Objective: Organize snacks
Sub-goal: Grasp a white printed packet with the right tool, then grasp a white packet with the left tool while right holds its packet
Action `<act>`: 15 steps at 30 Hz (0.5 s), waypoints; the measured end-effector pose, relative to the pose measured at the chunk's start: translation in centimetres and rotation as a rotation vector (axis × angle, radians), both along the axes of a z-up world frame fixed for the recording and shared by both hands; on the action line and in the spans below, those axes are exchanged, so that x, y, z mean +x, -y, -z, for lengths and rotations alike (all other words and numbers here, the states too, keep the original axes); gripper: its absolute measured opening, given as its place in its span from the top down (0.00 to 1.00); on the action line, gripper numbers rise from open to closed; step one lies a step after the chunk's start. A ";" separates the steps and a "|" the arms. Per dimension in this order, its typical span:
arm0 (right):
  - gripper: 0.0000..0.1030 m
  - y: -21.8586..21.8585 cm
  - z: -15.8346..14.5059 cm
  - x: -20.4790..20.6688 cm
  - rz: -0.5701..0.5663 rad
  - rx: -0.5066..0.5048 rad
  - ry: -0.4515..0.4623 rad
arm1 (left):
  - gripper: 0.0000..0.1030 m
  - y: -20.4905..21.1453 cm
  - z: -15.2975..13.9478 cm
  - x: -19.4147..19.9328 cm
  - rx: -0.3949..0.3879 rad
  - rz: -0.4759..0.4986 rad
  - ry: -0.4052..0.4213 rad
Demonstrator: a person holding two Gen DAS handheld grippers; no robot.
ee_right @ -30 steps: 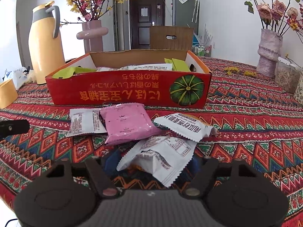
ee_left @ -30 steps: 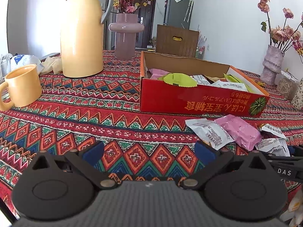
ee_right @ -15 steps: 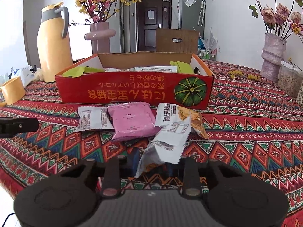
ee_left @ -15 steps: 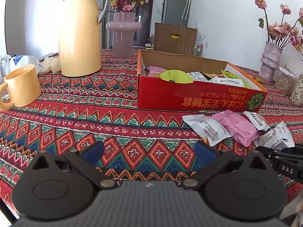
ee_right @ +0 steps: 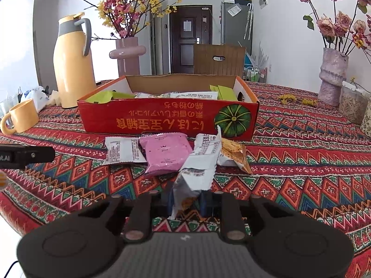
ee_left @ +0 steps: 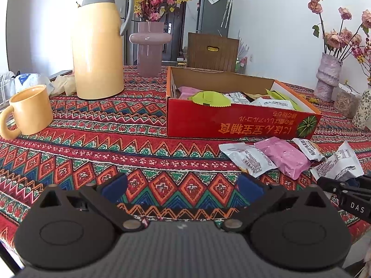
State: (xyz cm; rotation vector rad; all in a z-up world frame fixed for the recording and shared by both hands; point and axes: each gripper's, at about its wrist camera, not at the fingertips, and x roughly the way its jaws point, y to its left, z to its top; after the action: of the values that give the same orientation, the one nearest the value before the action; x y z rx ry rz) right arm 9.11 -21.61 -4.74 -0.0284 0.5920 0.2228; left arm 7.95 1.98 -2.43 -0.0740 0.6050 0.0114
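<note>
Patterned tablecloth [ee_left: 139, 148]: my right gripper [ee_right: 186, 200] clamps a white snack packet [ee_right: 199, 162], lower end hidden; left gripper [ee_left: 183, 185] wide open, empty.

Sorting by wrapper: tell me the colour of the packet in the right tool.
White with black print, on the held packet; right wrist view shows it best.

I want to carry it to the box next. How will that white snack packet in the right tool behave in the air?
The white packet is likely floppy: it creases and twists above the right tool. It probably weighs little, since its free end stands up. The glossy wrapper may slip.
</note>
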 end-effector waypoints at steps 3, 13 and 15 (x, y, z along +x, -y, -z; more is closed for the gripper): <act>0.80 0.3 -0.4 -0.4 0.006 0.006 0.016 | 0.00 0.1 -0.1 0.0 0.000 0.001 0.000; 0.80 1.5 -1.6 -0.7 0.027 0.012 0.066 | 0.00 1.4 0.1 1.7 -0.007 0.002 -0.036; 0.80 1.6 -1.7 -0.6 0.030 0.013 0.073 | 0.00 1.9 0.1 2.3 -0.004 0.009 -0.044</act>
State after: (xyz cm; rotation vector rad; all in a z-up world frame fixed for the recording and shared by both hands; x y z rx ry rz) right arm 8.47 -23.24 -3.07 -0.0154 0.5180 0.1954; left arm 10.25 0.11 -2.52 -0.0750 0.6496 0.0027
